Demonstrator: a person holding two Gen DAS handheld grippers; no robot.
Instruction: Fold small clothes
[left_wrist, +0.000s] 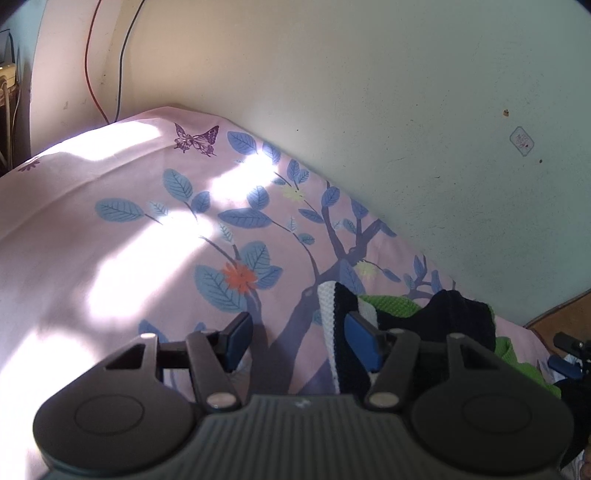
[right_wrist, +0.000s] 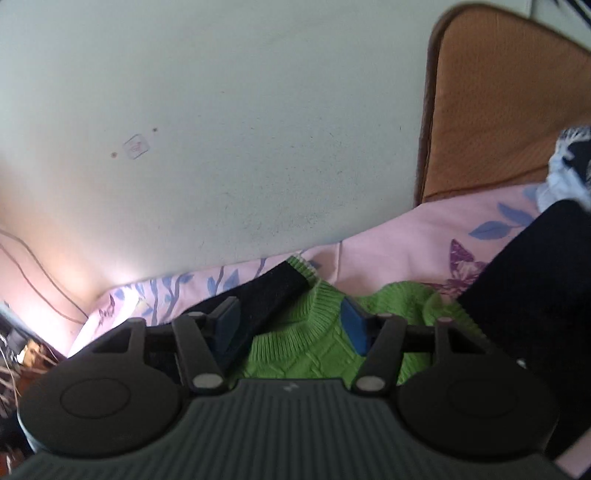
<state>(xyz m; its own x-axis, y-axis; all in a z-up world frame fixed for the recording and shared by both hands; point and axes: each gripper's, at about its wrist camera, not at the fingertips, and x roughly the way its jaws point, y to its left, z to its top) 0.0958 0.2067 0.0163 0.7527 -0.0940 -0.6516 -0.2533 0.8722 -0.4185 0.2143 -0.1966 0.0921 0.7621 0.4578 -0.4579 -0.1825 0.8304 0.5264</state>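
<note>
A small green knitted sweater (right_wrist: 295, 354) with black sleeves lies on the pink floral bedsheet (right_wrist: 406, 236). In the right wrist view my right gripper (right_wrist: 291, 328) is open just above its neckline, with a black sleeve (right_wrist: 273, 291) beside the left finger. In the left wrist view my left gripper (left_wrist: 299, 339) is open over the sheet (left_wrist: 110, 240); its right finger is at a black-and-white knit edge (left_wrist: 336, 317) of the sweater (left_wrist: 402, 306). The right gripper (left_wrist: 569, 354) shows at that view's right edge.
A pale wall (left_wrist: 369, 92) runs along the bed's far side, with red and dark cables (left_wrist: 88, 62) at the left. A brown cushion (right_wrist: 498, 110) leans at the head of the bed. A black cloth (right_wrist: 524, 291) and a white-blue fabric (right_wrist: 569, 166) lie at the right.
</note>
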